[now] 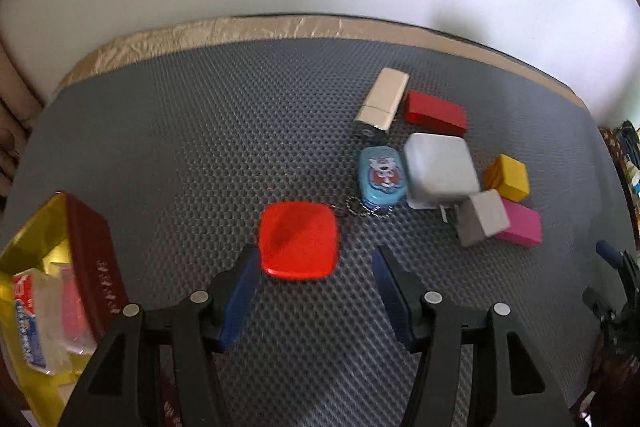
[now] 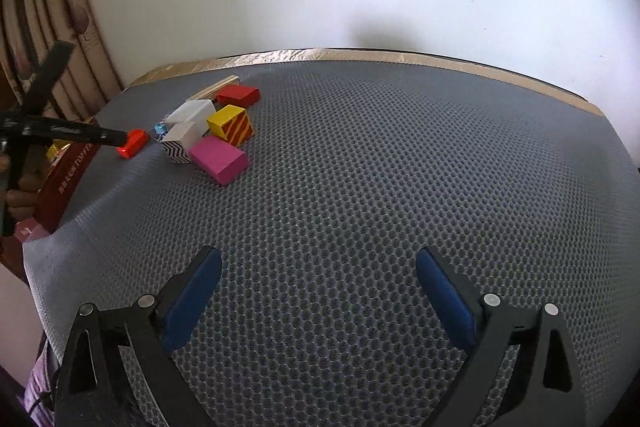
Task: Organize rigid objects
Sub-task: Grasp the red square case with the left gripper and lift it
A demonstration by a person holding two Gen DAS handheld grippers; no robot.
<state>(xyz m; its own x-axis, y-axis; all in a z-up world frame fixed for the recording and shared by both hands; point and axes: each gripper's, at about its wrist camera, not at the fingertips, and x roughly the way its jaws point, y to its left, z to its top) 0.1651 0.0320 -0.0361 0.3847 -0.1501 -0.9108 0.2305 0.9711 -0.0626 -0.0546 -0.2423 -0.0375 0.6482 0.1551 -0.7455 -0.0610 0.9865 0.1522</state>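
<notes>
The left tool [image 1: 316, 259] has its jaws apart with nothing clamped, hovering right at the near edge of the flat red square piece [image 1: 298, 241] on the grey dimpled surface [image 1: 180, 155]. It's hard to say whether the left pad touches the piece. Up at 1 o'clock from that piece sits the rest of the pile: blue keychain [image 1: 380, 179], white charger [image 1: 440, 171], cream lighter [image 1: 382, 99], red block [image 1: 436, 113], yellow block [image 1: 508, 177], grey block [image 1: 482, 217] and pink block [image 1: 520, 225]. The red-and-gold tin [image 1: 86, 251] sits at 9 o'clock with some stuff inside. The right tool [image 2: 319, 263] is wide apart and empty over bare mat, with the pile off at its 11 o'clock.
</notes>
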